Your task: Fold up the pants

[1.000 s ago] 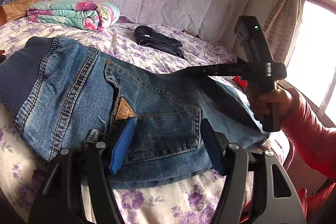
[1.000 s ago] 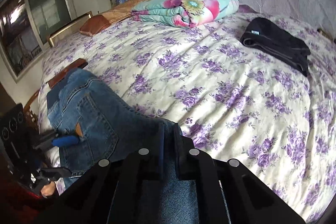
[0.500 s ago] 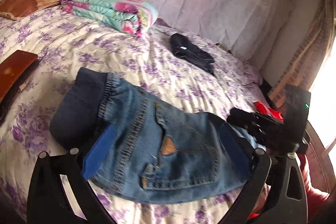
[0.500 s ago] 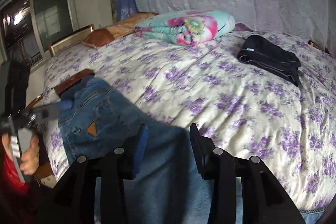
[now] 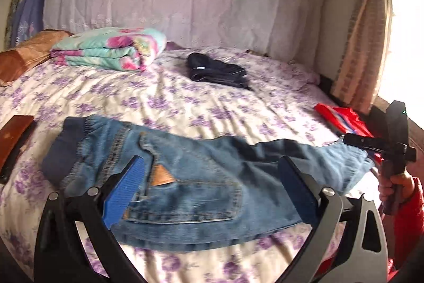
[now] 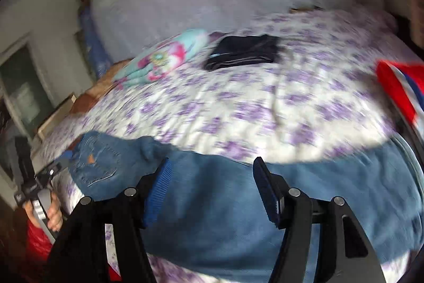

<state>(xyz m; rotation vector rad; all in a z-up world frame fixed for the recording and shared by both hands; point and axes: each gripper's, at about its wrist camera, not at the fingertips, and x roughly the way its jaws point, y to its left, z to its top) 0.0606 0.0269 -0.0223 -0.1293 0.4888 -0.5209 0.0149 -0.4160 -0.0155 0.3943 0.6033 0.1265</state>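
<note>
My left gripper (image 5: 212,177) stands spread wide above the jeans (image 5: 201,192), its blue pads (image 5: 124,192) clear of the denim. The jeans lie folded flat along the near edge of the bed (image 5: 212,108), waistband to the left, back pocket and tan patch (image 5: 161,175) facing up. My right gripper (image 6: 212,190) is opening over the leg end of the jeans; nothing is pinched between its pads, though the blur there makes the gap hard to judge. Farther up the floral bedspread lie a folded dark garment (image 5: 217,70) and a rolled flowered quilt (image 5: 111,52). A red cloth (image 5: 341,118) sits at the right edge.
</note>
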